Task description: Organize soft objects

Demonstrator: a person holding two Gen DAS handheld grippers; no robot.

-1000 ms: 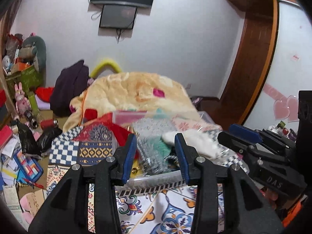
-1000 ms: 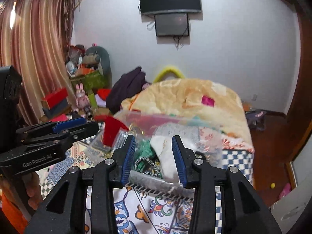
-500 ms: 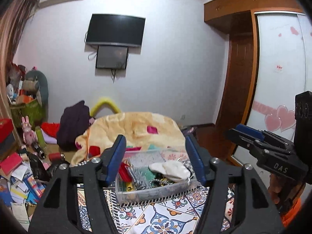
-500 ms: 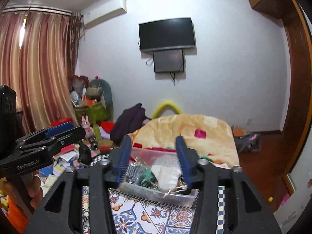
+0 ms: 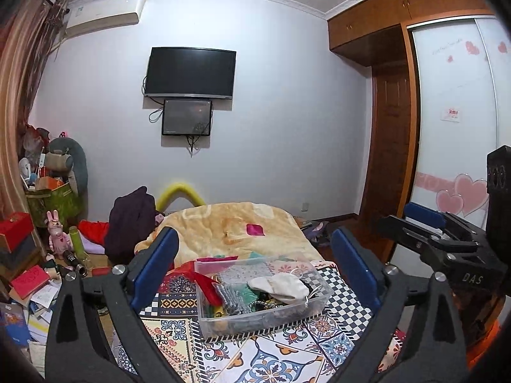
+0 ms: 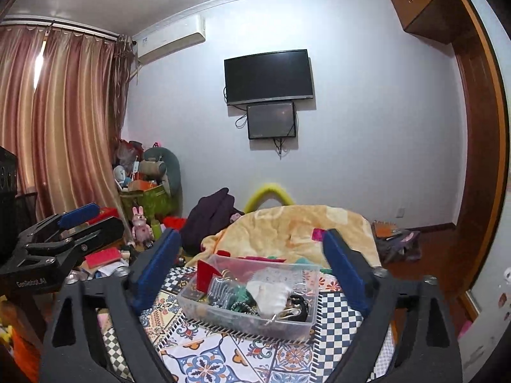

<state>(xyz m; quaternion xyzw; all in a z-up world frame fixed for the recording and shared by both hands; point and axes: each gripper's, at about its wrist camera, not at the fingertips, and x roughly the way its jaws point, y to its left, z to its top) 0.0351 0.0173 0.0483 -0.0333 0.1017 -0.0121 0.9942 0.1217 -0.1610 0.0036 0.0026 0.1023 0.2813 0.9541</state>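
Note:
A clear plastic bin (image 5: 223, 319) (image 6: 287, 322) sits on a patterned cloth on the bed. It holds a white soft pouch (image 5: 278, 285) (image 6: 266, 296), green and red items and several small things. My left gripper (image 5: 255, 274) is open and empty, held back above the bin's near side. My right gripper (image 6: 252, 274) is open and empty too, also behind the bin. Each gripper shows from the side in the other's view: the right one (image 5: 424, 226), the left one (image 6: 76, 220).
A yellow blanket (image 5: 223, 229) is heaped on the bed behind the bin. A dark garment (image 5: 131, 223) and a yellow tube (image 5: 180, 191) lie beyond it. Boxes, toys and papers (image 5: 35, 274) clutter the floor at the left. A wardrobe (image 5: 456, 127) stands at the right.
Both grippers have pulled back and up from the bin and opened wide. The bin now looks smaller and farther away.

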